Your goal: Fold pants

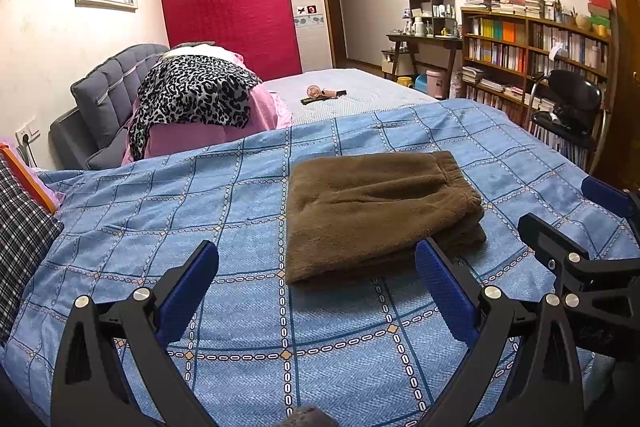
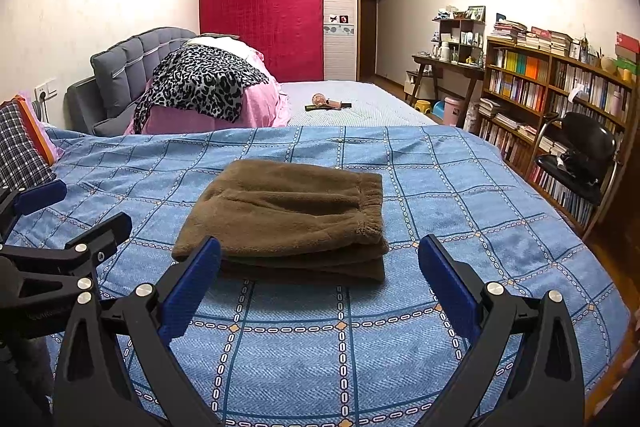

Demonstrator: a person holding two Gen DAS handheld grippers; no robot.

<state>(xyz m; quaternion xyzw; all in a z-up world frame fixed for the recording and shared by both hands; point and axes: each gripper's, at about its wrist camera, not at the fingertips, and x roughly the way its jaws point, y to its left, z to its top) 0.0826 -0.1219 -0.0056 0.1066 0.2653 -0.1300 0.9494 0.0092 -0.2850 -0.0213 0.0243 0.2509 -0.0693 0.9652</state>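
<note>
A wide bed fills the room, covered by a blue checked bedspread. Against the far wall leans a red mattress, and along the right wall runs a bookshelf with a black chair before it. Near the grey headboard a leopard-print cloth lies draped over pink bedding.

The brown pants lie folded into a thick, squarish stack around the middle of the bedspread, the elastic waistband turned toward the right edge of the bed.

The left gripper hovers over the near edge of the bed, jaws spread wide and holding nothing; the stack sits just ahead of it, its near right corner reaching just beside the right finger. The right gripper hangs beside it, likewise gaping and empty, with the stack straight ahead and the near left corner hidden behind its left finger; I cannot tell whether they touch.
</note>
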